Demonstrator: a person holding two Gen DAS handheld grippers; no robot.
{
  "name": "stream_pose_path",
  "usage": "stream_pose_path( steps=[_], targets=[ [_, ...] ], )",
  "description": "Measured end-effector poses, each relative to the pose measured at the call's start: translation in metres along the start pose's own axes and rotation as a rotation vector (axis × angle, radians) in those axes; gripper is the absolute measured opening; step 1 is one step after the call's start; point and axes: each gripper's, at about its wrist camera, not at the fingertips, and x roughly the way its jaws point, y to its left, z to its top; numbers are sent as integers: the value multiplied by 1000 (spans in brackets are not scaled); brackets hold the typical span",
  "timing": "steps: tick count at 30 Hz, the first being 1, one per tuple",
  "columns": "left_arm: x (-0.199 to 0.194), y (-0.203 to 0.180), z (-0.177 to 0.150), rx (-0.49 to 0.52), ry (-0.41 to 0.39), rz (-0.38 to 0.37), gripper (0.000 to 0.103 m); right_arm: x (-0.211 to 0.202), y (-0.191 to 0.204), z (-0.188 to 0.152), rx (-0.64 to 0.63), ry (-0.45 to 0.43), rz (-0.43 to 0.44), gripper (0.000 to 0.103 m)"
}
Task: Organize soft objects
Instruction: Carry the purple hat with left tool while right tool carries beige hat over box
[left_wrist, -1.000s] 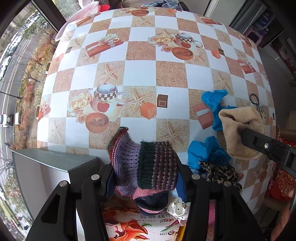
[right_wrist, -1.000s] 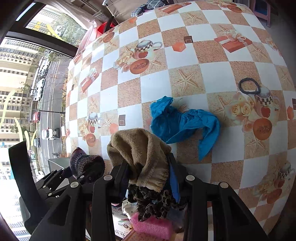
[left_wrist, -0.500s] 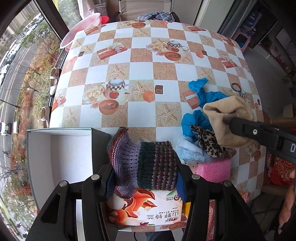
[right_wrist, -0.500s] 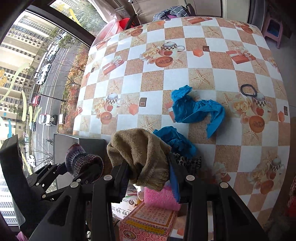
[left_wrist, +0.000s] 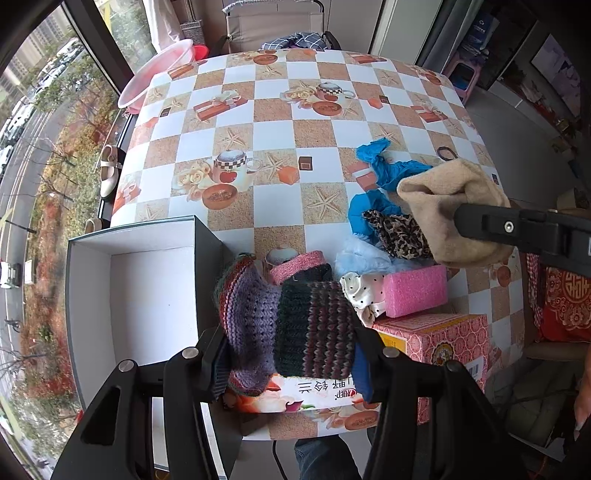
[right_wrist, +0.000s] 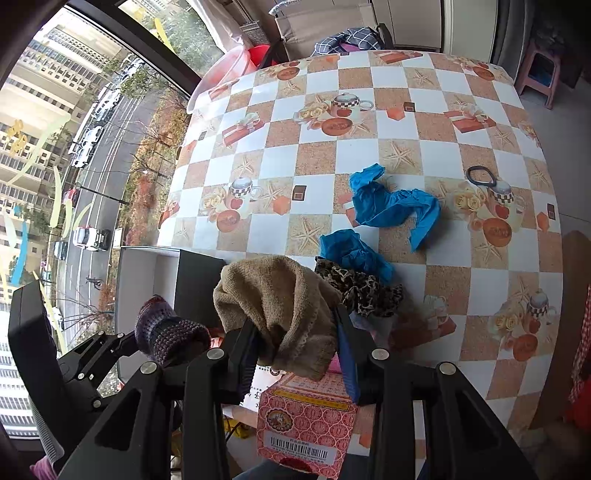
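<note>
My left gripper (left_wrist: 291, 350) is shut on a striped purple-and-dark knitted piece (left_wrist: 288, 317), held high over the table's near edge beside an open black box with a white inside (left_wrist: 147, 295). My right gripper (right_wrist: 295, 343) is shut on a tan knitted piece (right_wrist: 277, 295), which also shows at the right of the left wrist view (left_wrist: 454, 199). On the checkered table lie blue cloths (right_wrist: 391, 203), a leopard-print cloth (right_wrist: 358, 288), a pink sponge (left_wrist: 413, 291), a polka-dot white cloth (left_wrist: 362, 291) and a pale blue piece (left_wrist: 364, 254).
A red patterned carton (right_wrist: 306, 421) and a flowered carton (left_wrist: 310, 395) stand at the near edge. A black hair tie (right_wrist: 480, 175) lies far right. A pink basin (left_wrist: 155, 77) and a chair (left_wrist: 273, 22) sit beyond the far edge. A window runs along the left.
Both grippers have risen and drawn back toward the near edge with their knitted pieces held. The open box, the cartons and the pink sponge have come into view.
</note>
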Motion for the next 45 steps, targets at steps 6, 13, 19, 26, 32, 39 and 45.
stream_pose_path(
  steps=[6, 13, 19, 26, 32, 39, 45],
  targets=[
    [-10, 0, -13, -7, -16, -12, 56, -8, 5, -14, 3, -14, -18, 40],
    [-21, 2, -25, 11, -40, -30, 56, -22, 11, -29, 18, -46, -35, 40],
    [-32, 3, -36, 44, -70, -44, 56, -32, 15, -42, 58, -81, -33, 40],
    [-41, 9, -48, 31, -91, -55, 56, -36, 24, -54, 32, -78, -50, 40],
    [-38, 4, -56, 0, -83, -60, 56, -41, 22, -64, 2, -65, -58, 40],
    [-32, -10, -73, -34, -50, -72, 56, -51, 14, -90, -29, -37, -48, 40],
    [-36, -7, -87, -65, -48, -51, 56, -42, 14, -113, -57, 12, -16, 40]
  ],
)
